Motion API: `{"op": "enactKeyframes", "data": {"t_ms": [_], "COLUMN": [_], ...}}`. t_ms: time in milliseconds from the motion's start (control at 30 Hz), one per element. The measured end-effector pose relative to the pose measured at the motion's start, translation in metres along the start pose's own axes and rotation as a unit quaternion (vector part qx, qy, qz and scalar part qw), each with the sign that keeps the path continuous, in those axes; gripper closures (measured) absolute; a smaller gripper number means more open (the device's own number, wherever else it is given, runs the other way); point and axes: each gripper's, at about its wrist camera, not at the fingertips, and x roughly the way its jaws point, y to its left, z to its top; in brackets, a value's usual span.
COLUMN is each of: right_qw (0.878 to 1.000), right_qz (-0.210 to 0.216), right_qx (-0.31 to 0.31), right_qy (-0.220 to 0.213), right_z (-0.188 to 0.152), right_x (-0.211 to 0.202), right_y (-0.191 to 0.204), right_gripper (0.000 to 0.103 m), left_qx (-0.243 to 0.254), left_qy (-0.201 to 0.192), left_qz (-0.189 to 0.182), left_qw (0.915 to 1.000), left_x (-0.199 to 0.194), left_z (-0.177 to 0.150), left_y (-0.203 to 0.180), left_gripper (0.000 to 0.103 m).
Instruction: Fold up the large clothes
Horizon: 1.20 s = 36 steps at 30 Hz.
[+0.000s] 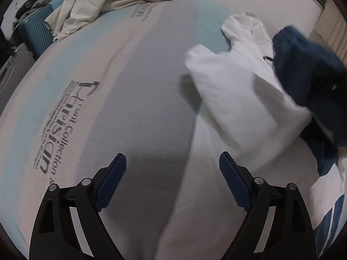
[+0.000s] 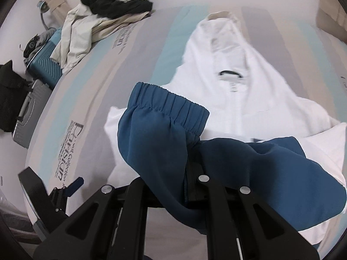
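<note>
The left gripper [image 1: 172, 179] is spread wide with nothing in it, above the striped bed sheet [image 1: 121, 99]. Only the right wrist view shows the right gripper [image 2: 190, 171] pinching the blue sleeve [image 2: 164, 125] by its stretchy cuff; its tips are hidden under the cloth, so the pinch is likely, not sure. The white jacket [image 2: 234, 69] lies spread on the right. Far left sits a beige garment [image 1: 86, 4] with black clothes [image 2: 115, 2] on top, beside a teal suitcase [image 2: 45, 65].

Soft, even light is seen; motion blur smears the white garment [image 1: 245, 91]; edges are bent by fisheye distortion
</note>
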Motion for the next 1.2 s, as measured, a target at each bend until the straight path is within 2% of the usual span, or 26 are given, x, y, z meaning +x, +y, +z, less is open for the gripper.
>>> {"op": "enactKeyframes", "data": {"t_ms": [433,533,633,700,800,867,1067,1200], "right_qw": [0.999,0.998,0.998,0.998,0.997,0.997,0.996,0.996], "right_qz": [-0.028,-0.045,-0.049,-0.044,-0.042,-0.042,-0.028,0.002], "right_qx": [0.022,0.016,0.001,-0.014,-0.031,-0.035,-0.066,-0.071], "right_qy": [0.029,0.04,0.048,0.049,0.054,0.058,0.054,0.052], "right_z": [-0.019,-0.025,-0.032,-0.038,-0.047,-0.052,-0.059,-0.06], "right_x": [0.046,0.06,0.07,0.075,0.082,0.086,0.086,0.077], "right_y": [0.053,0.068,0.083,0.094,0.104,0.106,0.121,0.124], "right_gripper": [0.094,0.09,0.078,0.062,0.052,0.05,0.03,0.028], "left_qx": [0.028,0.03,0.03,0.022,0.007,-0.003,-0.035,-0.077], "left_qy": [-0.012,-0.017,-0.022,-0.026,-0.027,-0.027,-0.03,-0.015], "left_qz": [-0.014,-0.012,-0.007,-0.005,-0.004,0.0,0.008,0.0], "left_qw": [0.9994,0.9993,0.9993,0.9994,0.9996,0.9996,0.9989,0.997], "left_x": [-0.02,-0.024,-0.029,-0.033,-0.037,-0.038,-0.043,-0.048], "left_z": [0.017,0.018,0.019,0.02,0.02,0.02,0.017,0.013], "left_y": [0.055,0.068,0.08,0.091,0.104,0.113,0.136,0.155], "left_gripper": [0.017,0.017,0.017,0.017,0.017,0.017,0.017,0.017]}}
